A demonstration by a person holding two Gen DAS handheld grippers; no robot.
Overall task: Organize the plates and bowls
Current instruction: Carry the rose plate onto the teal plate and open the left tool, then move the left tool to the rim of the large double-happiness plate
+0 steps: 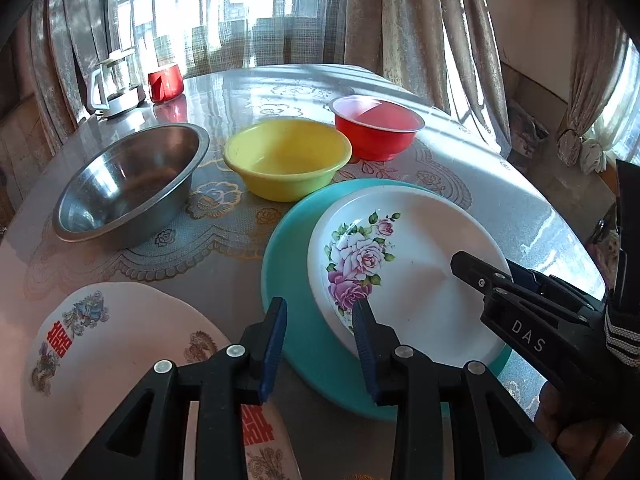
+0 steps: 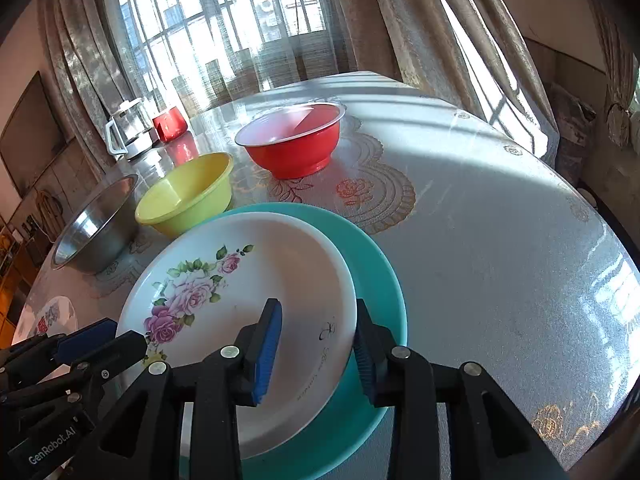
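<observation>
Your white rose-printed plate [image 2: 256, 280] sits inside the wide teal plate [image 2: 384, 280], low and centre in the right wrist view, and it is not centred: it crowds the teal plate's left side. Your right gripper [image 2: 318, 346] has its blue pads apart, straddling the white plate's near right rim without pressing on it. In the left wrist view your left gripper [image 1: 322, 346] is also parted, one pad over the teal plate's left rim, the other at the rose plate's edge, gripping nothing.

Here is the risk, as I judge it. If you pull back with a pad still brushing the rim, you may drag the white plate further off centre or tip it up on the teal rim. The glossy tablecloth [image 2: 500, 240] looks slick, so the whole pair could slide.

The third plate, white with red characters and dragon motifs [image 1: 120, 344], lies apart at the lower left of the left wrist view, not yet stacked. The steel bowl [image 1: 128, 184], yellow plastic bowl [image 1: 286, 156] and red plastic bowl [image 1: 376, 126] stand in a row across the middle, separate and un-nested; all three look empty.
</observation>
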